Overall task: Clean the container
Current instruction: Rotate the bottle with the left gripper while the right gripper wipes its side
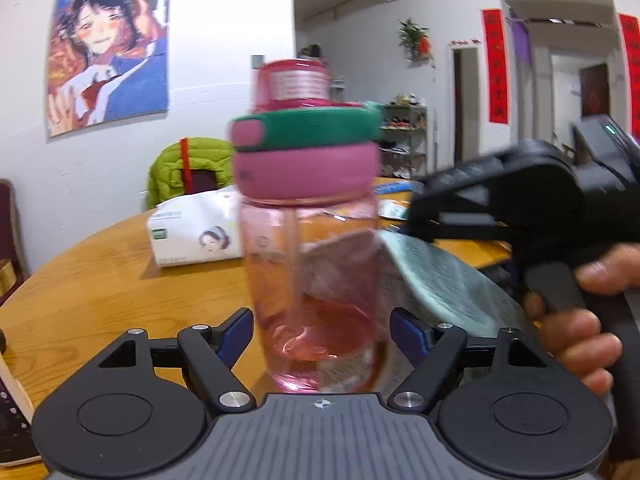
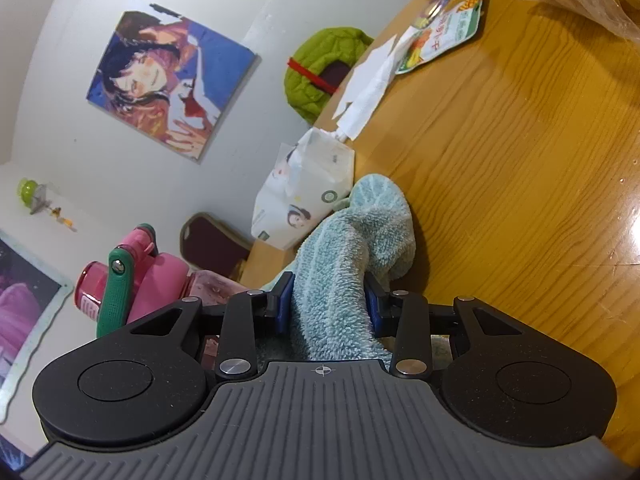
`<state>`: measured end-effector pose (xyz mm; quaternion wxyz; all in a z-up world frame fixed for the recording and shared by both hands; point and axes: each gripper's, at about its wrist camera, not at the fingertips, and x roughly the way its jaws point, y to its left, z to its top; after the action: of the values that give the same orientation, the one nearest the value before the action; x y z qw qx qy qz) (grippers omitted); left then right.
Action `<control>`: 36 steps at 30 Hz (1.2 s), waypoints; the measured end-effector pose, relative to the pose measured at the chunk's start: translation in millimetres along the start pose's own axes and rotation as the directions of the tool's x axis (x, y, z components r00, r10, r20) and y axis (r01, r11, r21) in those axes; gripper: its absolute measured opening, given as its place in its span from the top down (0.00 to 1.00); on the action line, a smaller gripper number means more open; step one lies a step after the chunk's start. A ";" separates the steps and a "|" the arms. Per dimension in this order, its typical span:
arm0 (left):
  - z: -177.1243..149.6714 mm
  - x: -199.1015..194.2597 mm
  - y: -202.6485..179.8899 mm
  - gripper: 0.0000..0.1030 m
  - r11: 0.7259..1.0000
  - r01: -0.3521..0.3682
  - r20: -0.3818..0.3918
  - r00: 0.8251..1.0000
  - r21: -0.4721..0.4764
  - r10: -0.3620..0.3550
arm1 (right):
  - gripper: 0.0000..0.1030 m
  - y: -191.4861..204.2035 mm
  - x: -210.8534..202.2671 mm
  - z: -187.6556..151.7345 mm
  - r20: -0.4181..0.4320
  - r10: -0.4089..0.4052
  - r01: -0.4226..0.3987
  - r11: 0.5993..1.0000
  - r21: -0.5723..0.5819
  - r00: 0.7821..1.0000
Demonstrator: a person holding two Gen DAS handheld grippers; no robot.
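We are gripping the bottle (image 1: 308,256) low in our left tongs (image 1: 322,338), rubbing its right side with the towel (image 2: 352,264) pinched in our right tongs (image 2: 329,304); pushing hard risks twisting it loose.

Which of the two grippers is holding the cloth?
The right gripper: its blue pads pinch the light-blue towel. The left gripper straddles the pink bottle instead.

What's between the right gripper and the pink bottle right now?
The teal cloth, pinched in the right gripper, lies against the side of the pink bottle. The left wrist view shows it.
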<state>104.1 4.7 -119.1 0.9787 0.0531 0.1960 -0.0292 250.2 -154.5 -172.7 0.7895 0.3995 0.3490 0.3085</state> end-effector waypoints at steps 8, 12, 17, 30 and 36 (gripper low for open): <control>2.6 11.1 15.6 0.29 0.998 0.066 0.024 0.998 -0.001 -0.066 | 0.62 5.3 -2.7 -1.8 0.016 -0.022 0.023 0.999 -0.033 1.000; 3.8 16.7 22.9 0.31 0.995 0.096 0.035 0.995 0.010 -0.096 | 0.62 5.8 -2.2 -2.8 0.004 -0.027 0.027 0.999 -0.033 1.000; 4.7 17.6 27.4 0.31 0.991 0.130 0.032 0.991 0.011 -0.130 | 0.68 5.3 -10.0 -1.1 0.041 0.003 -0.002 1.000 -0.025 0.999; 3.9 17.7 27.3 0.31 0.991 0.134 0.039 0.990 0.023 -0.135 | 0.69 -16.9 8.6 -5.4 -0.078 -0.024 0.033 0.993 0.116 0.997; 4.8 18.1 28.4 0.31 0.990 0.141 0.038 0.989 0.022 -0.142 | 0.68 -5.0 -17.3 -1.0 0.052 0.202 -0.205 0.976 0.076 0.978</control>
<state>124.8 31.7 -119.1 0.9773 0.0479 0.1795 -0.1016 240.7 -169.8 -172.1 0.7445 0.4714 0.3009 0.3646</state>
